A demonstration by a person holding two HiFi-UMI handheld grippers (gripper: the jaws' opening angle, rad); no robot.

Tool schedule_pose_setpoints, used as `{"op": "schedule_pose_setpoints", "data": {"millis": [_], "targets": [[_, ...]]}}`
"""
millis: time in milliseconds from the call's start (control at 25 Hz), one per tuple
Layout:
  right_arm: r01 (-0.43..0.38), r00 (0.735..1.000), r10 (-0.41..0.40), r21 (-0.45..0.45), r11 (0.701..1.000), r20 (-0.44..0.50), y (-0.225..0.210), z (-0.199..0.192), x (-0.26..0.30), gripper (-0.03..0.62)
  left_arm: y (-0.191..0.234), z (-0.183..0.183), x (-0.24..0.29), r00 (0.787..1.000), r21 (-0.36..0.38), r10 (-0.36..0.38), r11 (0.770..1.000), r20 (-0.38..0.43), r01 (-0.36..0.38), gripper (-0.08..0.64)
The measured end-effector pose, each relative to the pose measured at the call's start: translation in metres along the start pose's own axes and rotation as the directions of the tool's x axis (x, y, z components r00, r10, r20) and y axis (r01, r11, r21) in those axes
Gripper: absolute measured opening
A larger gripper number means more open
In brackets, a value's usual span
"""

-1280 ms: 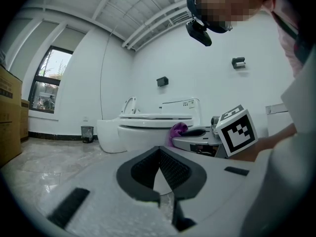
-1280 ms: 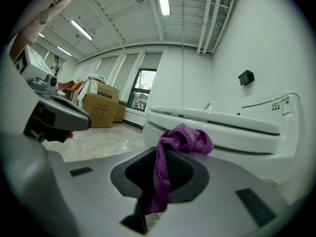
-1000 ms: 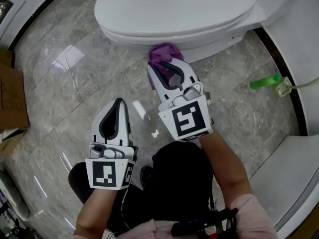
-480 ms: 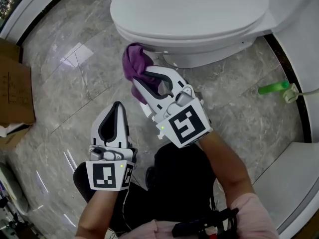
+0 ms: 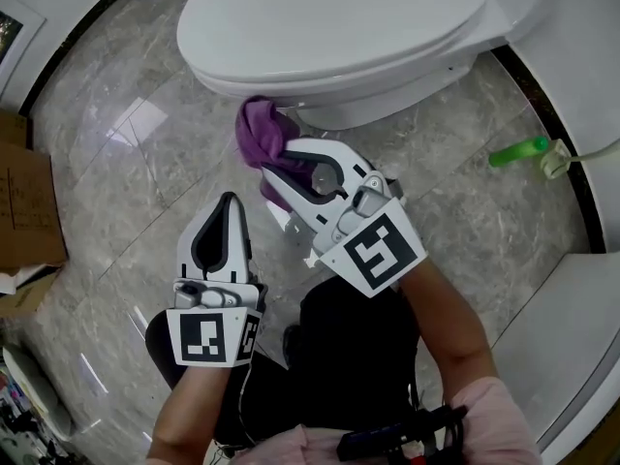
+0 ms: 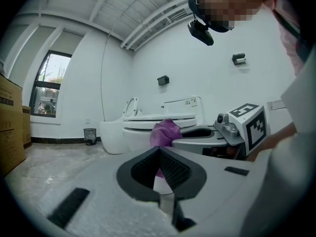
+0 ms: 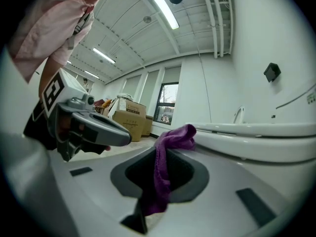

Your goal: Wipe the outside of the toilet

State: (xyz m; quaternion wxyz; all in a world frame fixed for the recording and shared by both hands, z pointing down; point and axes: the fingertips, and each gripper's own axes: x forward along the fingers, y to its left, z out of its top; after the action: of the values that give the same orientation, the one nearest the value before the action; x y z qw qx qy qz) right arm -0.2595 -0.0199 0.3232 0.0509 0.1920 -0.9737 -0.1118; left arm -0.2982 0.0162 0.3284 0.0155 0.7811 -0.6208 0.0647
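Head view, looking steeply down over a crouching person's dark-clad knees: the left gripper [image 5: 231, 201] hangs idle over the grey marble floor [image 5: 126, 134], near the body, its jaws pressed together with nothing between them, as the left gripper view confirms. Just beyond it and to the right, the right gripper [image 5: 278, 165] reaches toward the toilet [image 5: 339, 27], its jaws pinching a purple cloth [image 5: 260, 132]; the right gripper view shows the cloth running down the slot between the pads and bunching out past the tips, right by the white rim. The bunched end sits at the near front curve of the bowl, below the closed lid, touching the porcelain or only just off it. The wiping step appears to be in hand, with the front of the bowl under attention. The next move likely calls for pressing the cloth to the bowl wall and sweeping it round the curve, with the pinch kept firm so the fabric does not drag free. Farther right a green bottle [image 5: 516, 153] lies on the floor; a cardboard box [image 5: 29, 201] stands at the left edge
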Motion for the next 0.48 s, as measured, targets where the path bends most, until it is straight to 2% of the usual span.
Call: {"op": "schedule_pose_setpoints", "data": {"millis": [280, 480], "targets": [[0.047, 0.998, -0.048, -0.015, 0.999, -0.051, -0.023, -0.018, -0.046, 0.063, -0.034, 0.009, 0.025, 0.995, 0.002, -0.1, 0.995, -0.003, 0.1, 0.006], [0.158, 0.983, -0.157, 0.003, 0.987, -0.099, -0.051, -0.03, -0.101, 0.063, -0.076, 0.027, 0.043, 0.975, 0.008, -0.22, 0.975, 0.025, 0.22, 0.006]]}}
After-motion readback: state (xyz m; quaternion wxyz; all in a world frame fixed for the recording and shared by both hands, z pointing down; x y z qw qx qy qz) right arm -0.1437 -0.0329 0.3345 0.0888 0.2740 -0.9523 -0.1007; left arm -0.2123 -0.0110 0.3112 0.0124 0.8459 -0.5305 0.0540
